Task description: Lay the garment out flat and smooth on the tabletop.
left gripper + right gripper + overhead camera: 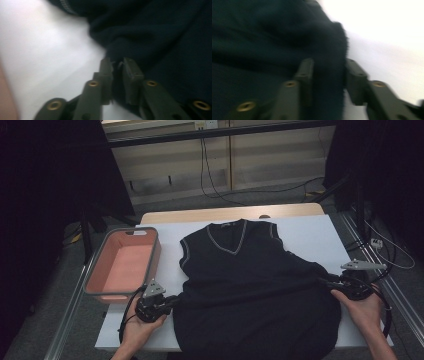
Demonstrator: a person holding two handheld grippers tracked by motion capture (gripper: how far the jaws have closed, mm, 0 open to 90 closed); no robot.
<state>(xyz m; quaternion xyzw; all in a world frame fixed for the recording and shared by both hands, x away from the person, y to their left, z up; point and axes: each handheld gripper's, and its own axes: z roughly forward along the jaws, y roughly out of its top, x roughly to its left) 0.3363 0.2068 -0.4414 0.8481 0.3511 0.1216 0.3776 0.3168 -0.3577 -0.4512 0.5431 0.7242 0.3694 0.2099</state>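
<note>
Both hand-held grippers, left (pixel 172 301) and right (pixel 327 282), seemingly slack-jawed, straddle opposite side edges of the dark vest (pixel 250 285).

Dim room: grey floor (pixel 45 320), trailing cables (pixel 210 175), pale back wall (pixel 280 160).

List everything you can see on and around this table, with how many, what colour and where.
vest: one, dark navy with pale trim at neck and armholes, spread flat mid-table, hem toward the person
bin: one, pink with grey rim, left edge of table
table: one, white top with a wood strip at the far edge
cables: several, black, on the floor behind the table
left gripper: one, black, at the vest's left side edge, jaws slightly apart with cloth between
right gripper: one, black, at the vest's right side edge, jaws apart around a fold
hands: two, at the near edge, one on each gripper
</note>
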